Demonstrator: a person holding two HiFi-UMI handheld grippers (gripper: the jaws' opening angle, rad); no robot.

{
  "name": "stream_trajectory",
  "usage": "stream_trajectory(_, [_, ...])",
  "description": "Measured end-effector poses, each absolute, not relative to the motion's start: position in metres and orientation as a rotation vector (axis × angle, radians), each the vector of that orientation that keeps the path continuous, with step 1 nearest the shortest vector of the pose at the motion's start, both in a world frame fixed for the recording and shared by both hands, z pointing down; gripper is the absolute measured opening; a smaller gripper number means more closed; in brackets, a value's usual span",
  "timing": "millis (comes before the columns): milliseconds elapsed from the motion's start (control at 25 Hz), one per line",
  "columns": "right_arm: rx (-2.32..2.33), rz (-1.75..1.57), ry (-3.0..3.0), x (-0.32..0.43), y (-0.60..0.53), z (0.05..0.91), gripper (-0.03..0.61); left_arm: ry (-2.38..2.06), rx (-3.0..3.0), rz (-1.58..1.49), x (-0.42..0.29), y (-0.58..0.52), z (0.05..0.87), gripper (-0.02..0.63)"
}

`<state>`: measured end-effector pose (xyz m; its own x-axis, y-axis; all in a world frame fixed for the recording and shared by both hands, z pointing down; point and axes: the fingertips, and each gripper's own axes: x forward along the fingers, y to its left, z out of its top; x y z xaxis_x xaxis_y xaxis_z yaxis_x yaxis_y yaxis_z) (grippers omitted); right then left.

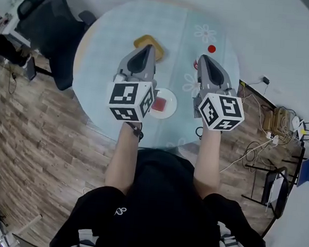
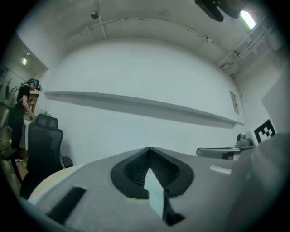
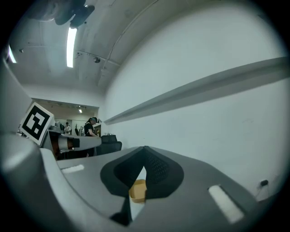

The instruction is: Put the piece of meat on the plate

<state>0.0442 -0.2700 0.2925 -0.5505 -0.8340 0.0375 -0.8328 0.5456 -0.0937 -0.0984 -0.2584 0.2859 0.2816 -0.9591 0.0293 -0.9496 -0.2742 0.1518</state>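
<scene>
Both claws held level above the desk [image 1: 104, 47]. The left claw [image 1: 150, 47] and the right claw [image 1: 202, 59] are each closed on nothing. The red meat [image 1: 163, 103] lies on the white plate [image 1: 171, 112] (task apparently complete), below and between them, nearer the left.

Left side of plate [image 1: 171, 112] hidden behind left gripper [image 1: 150, 46], yellow dish [image 1: 141, 39] partly under its tip, person [image 2: 21, 106] at far left too small to detail.
</scene>
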Motion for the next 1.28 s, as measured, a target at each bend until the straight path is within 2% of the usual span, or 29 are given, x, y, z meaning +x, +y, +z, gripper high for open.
stream_trajectory(1000, [-1.349, -0.175, 2.832, 0.017, -0.253, 0.294, 0.008, -1.805, 2.394, -0.066, -0.103, -0.244, 0.290, 0.002])
stream_trajectory(1280, [-1.302, -0.183, 2.879, 0.008, -0.251, 0.302, 0.008, -1.888, 2.473, 0.112, -0.091, -0.241, 0.287, 0.002])
